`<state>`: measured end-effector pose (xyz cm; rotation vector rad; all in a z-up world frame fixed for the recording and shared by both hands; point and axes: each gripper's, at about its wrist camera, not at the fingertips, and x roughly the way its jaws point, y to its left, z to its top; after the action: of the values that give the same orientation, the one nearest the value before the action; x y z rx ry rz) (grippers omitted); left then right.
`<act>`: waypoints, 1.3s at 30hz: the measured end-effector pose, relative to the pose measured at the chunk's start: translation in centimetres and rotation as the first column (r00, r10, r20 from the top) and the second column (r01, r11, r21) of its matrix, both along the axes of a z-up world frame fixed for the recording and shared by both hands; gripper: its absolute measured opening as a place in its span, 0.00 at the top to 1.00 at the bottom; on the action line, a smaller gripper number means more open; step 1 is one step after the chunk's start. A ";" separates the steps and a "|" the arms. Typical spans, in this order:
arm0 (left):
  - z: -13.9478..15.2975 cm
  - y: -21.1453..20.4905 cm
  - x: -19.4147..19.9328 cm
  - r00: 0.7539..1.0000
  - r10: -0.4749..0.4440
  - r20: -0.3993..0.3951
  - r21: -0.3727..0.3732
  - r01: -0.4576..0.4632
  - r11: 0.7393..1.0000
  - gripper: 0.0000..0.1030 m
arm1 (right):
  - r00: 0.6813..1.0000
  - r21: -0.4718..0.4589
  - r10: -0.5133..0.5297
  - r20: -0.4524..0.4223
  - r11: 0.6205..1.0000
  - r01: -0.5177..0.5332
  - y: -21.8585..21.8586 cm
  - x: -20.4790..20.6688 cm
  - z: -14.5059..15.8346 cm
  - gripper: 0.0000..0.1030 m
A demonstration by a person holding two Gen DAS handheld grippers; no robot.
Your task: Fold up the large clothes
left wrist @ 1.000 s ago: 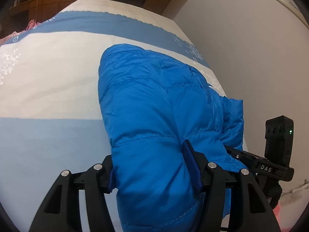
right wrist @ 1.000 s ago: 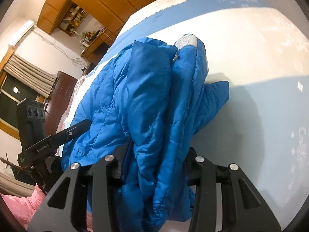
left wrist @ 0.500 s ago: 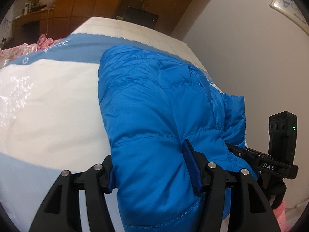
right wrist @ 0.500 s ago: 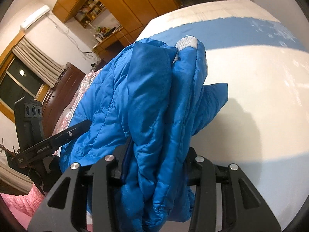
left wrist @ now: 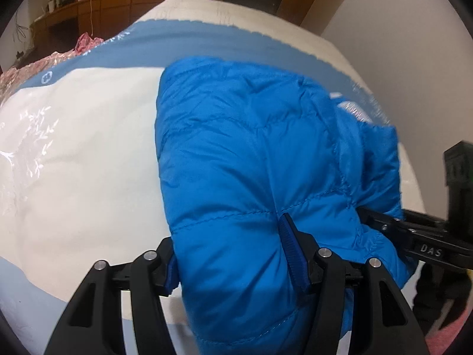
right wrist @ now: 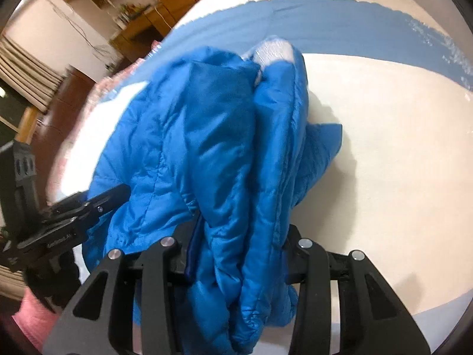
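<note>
With both grippers, L (left wrist: 230, 254) & R (right wrist: 236, 254), clamped on the jacket (left wrist: 251, 162), its bulk extends fwd over the bed (left wrist: 88, 162).

Both wrist views face forward, close over the shared jacket (left wrist: 254, 159) (bed (left wrist: 88, 177) behind).

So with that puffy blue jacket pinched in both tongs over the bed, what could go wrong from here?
1. The blue jacket is thick and slick-looking; the left tongs pinch a fat wad, which might slide free.
2. The right tongs grip several bunched layers, so one could slip out and spoil the fold.
3. A loose flap hangs out toward the bedspread and may land crumpled underneath.
</note>
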<state>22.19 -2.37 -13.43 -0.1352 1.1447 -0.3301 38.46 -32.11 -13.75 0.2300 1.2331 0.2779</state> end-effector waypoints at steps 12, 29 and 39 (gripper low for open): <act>-1.6 -1.2 -0.2 1.000 0.002 0.027 0.080 -0.004 0.997 0.40 | 0.998 -0.033 -0.055 -0.041 0.998 0.054 0.4 0.7 -1.3 0.56; 1.1 0.5 -6.3 0.998 0.030 0.047 0.161 -0.038 0.986 0.37 | 0.998 -0.150 -0.059 -0.027 0.987 0.054 -2.8 -5.9 2.5 0.47; 1.4 -0.7 -7.0 0.996 0.059 0.061 0.228 -0.072 0.971 0.40 | 0.995 -0.093 -0.100 -0.023 0.991 0.098 -4.1 -6.7 1.0 0.46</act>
<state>15.24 -3.05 -11.99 0.0397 1.1143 -0.1398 31.73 -36.17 -12.76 0.2160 1.2549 0.1321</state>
